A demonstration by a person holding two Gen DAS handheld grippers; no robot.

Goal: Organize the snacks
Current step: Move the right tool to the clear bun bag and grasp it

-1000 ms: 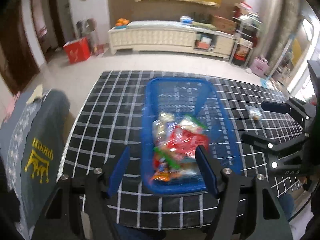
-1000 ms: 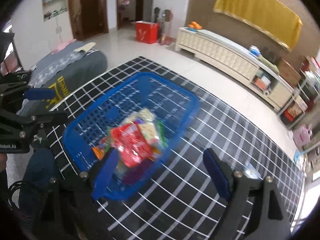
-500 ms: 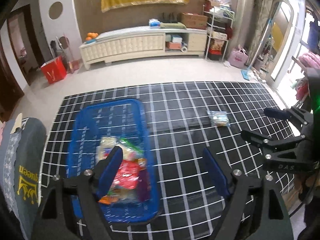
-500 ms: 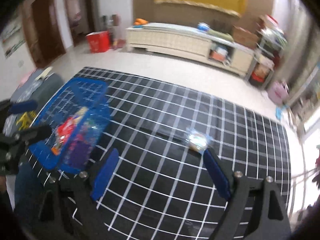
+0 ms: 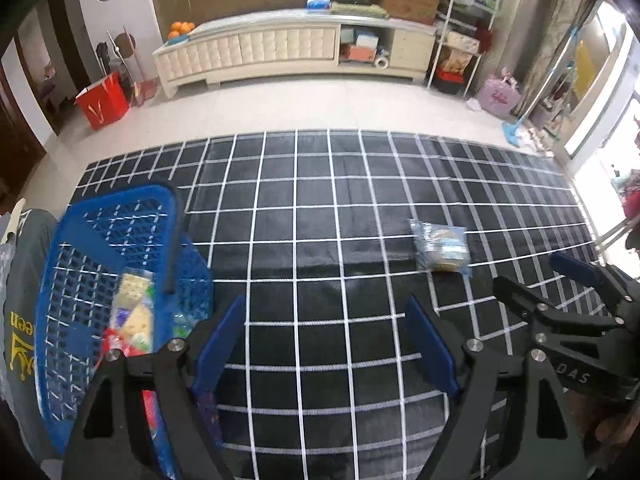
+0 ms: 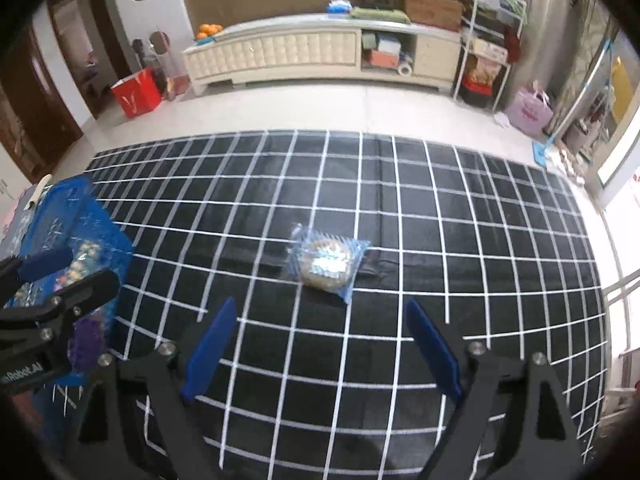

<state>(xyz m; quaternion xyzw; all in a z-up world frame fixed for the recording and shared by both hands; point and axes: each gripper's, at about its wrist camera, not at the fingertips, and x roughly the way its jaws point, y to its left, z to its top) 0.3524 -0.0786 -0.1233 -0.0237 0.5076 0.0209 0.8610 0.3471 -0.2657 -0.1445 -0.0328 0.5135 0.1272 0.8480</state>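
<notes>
- snack packet (image 6: 325, 263), a round biscuit in clear blue-tinted wrap, lies alone near the middle of the black grid tablecloth (image 6: 440, 240), well apart from every edge and from the basket.
- your right gripper (image 6: 320, 350) hangs above the cloth just short of the packet, jaws spread wide and empty, the packet lined up roughly between the two blue pads.
- your left gripper (image 5: 326, 342) also has its jaws spread with nothing between them, poised over bare cloth beside the blue basket (image 5: 96, 216).
- the basket sits at the cloth's left edge, with several wrapped snacks (image 5: 134, 308) already piled at its near end.
- judged from this, the step in hand is picking up the last loose packet with your right gripper.
- to do it well, come down with one pad on each side of the biscuit, low enough to catch the body and not just the crinkly wrap.
- close gently; a hard squeeze would likely crack the biscuit, and the slick film may slip.
</notes>
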